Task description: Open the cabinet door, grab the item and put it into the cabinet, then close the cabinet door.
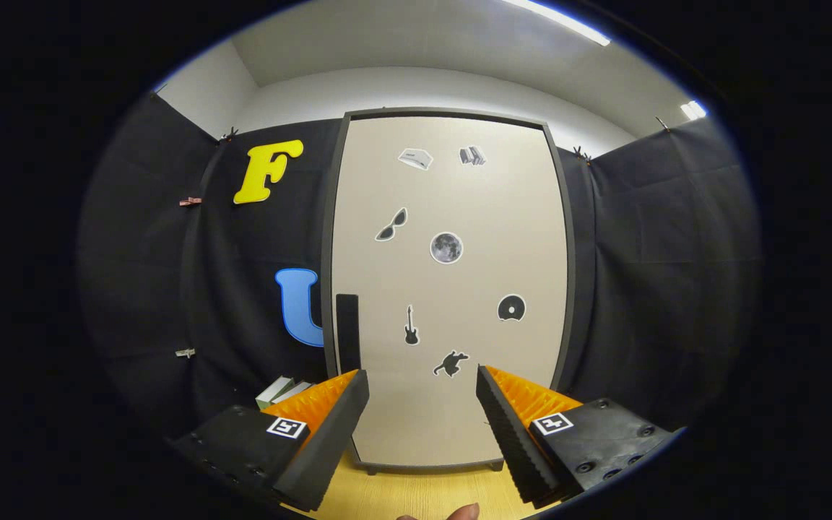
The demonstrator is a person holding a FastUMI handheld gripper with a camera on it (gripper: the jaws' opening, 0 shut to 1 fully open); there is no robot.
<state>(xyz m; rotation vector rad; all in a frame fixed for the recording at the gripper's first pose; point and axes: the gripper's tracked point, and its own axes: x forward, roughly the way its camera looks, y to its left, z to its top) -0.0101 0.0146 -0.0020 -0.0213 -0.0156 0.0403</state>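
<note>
A tall cabinet [448, 289] stands straight ahead, its pale door shut and dotted with small stickers. A dark vertical handle [347, 332] runs along the door's left edge, just above my left finger. My gripper [423, 383] is open, a short way in front of the door's lower part, with nothing between the fingers. Left of the cabinet, behind my left finger, lie a couple of books [284, 391], partly hidden.
The cabinet rests on a light wooden tabletop [416, 495]. Black cloth walls close in on both sides. A person's fingertip [463, 513] shows at the near edge of the table.
</note>
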